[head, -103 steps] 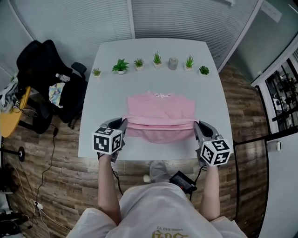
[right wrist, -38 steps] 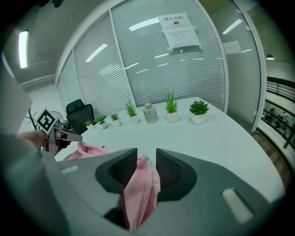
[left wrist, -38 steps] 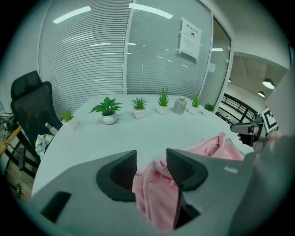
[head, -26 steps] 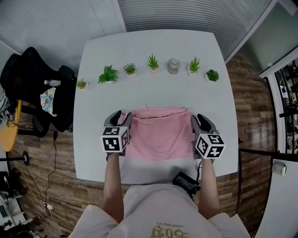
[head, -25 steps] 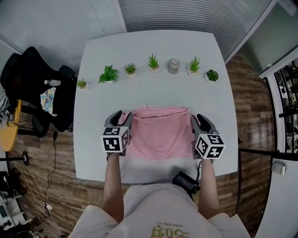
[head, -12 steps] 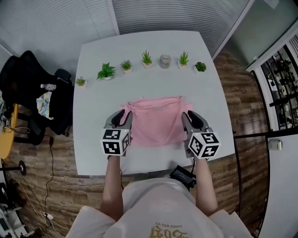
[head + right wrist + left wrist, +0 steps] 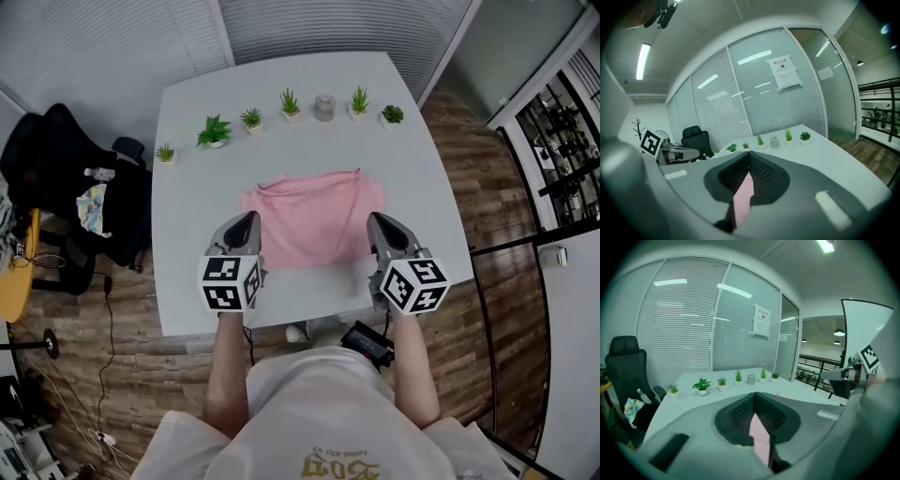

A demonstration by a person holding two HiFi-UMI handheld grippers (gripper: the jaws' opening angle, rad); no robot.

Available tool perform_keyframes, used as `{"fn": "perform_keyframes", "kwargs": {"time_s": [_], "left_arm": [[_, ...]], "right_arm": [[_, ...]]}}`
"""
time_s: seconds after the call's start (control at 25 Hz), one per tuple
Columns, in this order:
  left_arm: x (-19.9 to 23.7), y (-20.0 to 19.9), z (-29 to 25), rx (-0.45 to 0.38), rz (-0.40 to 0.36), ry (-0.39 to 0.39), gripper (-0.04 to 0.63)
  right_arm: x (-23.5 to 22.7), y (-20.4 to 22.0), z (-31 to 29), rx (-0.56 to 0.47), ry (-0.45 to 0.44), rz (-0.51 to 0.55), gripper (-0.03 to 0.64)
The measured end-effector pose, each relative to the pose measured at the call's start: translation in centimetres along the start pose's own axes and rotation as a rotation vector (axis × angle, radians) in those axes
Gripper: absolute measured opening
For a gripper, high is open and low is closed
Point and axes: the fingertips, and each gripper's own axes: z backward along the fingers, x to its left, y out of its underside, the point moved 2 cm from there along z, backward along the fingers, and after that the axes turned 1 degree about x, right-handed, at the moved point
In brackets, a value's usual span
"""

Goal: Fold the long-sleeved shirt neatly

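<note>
The pink shirt (image 7: pixel 312 217) lies folded into a flat rectangle in the middle of the white table (image 7: pixel 187 202). My left gripper (image 7: pixel 246 225) hovers by the shirt's near left corner, its jaws shut with nothing in them. By the near right corner my right gripper (image 7: pixel 380 225) is raised too, also shut and empty. In the left gripper view the closed tips of the left gripper (image 7: pixel 754 396) meet, and a strip of pink shirt (image 7: pixel 759 432) shows below them. The right gripper view shows the right gripper (image 7: pixel 749 155) the same way, over the pink shirt (image 7: pixel 742 199).
A row of several small potted plants (image 7: pixel 215 129) and a grey jar (image 7: pixel 324 106) stands along the table's far edge. A black office chair (image 7: pixel 66 178) with clothes on it is at the left. A black device (image 7: pixel 366 343) lies below the near edge.
Both grippers let go of the shirt, drew back towards me and rose, and their jaws closed. The shirt stays folded on the table.
</note>
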Motion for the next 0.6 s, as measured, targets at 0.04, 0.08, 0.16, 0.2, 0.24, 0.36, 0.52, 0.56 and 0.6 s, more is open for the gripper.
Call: {"fn": "perform_keyframes", "kwargs": {"time_s": [0.04, 0.08, 0.16, 0.2, 0.24, 0.36, 0.52, 0.56, 0.6], "left_arm": [[-0.3, 0.0, 0.6, -0.011, 0.001, 0.012, 0.009], [-0.4, 0.1, 1.1, -0.021, 0.0, 0.02, 0.008], [-0.6, 0.2, 1.9, -0.036, -0.008, 0.026, 0.008], [-0.8, 0.4, 2.2, -0.037, -0.013, 0.028, 0.008], [-0.9, 0.6, 2.5, -0.035, -0.018, 0.03, 0.008], [-1.1, 0.9, 3.0, -0.03, -0.019, 0.029, 0.008], [-1.2, 1.1, 3.5, -0.034, -0.006, 0.027, 0.008], [-1.2, 1.1, 3.7, -0.034, -0.003, 0.026, 0.008], [-1.2, 1.1, 3.8, -0.035, 0.0, 0.026, 0.008]], "right_arm": [[0.4, 0.0, 0.4, -0.012, -0.01, 0.001, 0.012], [0.9, 0.0, 0.7, -0.022, -0.017, 0.005, 0.012], [1.6, 0.2, 1.2, -0.029, -0.018, 0.027, 0.012], [1.8, 0.4, 1.4, -0.026, -0.013, 0.044, 0.012], [2.0, 0.7, 1.6, -0.02, -0.008, 0.06, 0.011], [2.5, 1.0, 2.1, -0.017, -0.009, 0.072, 0.011], [2.4, 1.1, 2.6, -0.029, -0.008, 0.064, 0.011], [2.4, 1.1, 2.7, -0.031, -0.009, 0.065, 0.012], [2.4, 1.1, 2.8, -0.033, -0.009, 0.066, 0.011]]}}
